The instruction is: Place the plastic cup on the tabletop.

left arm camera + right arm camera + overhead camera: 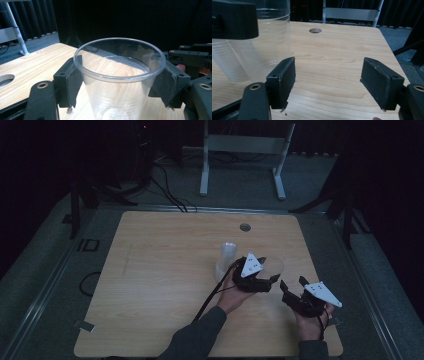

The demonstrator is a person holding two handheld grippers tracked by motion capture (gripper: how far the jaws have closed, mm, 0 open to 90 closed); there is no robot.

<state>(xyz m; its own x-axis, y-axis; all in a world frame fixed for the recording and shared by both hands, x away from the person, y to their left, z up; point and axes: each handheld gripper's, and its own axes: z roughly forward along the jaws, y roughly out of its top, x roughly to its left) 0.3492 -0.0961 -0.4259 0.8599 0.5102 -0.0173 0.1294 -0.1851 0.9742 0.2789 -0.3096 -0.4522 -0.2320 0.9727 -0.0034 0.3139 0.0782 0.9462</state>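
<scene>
A clear plastic cup (117, 75) stands upright on the wooden table (165, 270), right of centre. My left gripper (120, 82) is shut on it, one pad on each side just under the rim. From above, the left gripper (270, 269) holds the cup (275, 264) at the table's right middle. My right gripper (293, 283) sits just right of it, near the front right corner, open. In the right gripper view its jaws (328, 80) stand wide apart over bare wood, and the held cup (274, 42) is at the left.
A stack of clear cups (226, 259) sits just left of the left gripper, also seen as ribbed cups (229, 65) behind the held cup. A round cable hole (245, 227) lies at the table's far edge. Beyond the table stands a white frame (240, 150) on the floor.
</scene>
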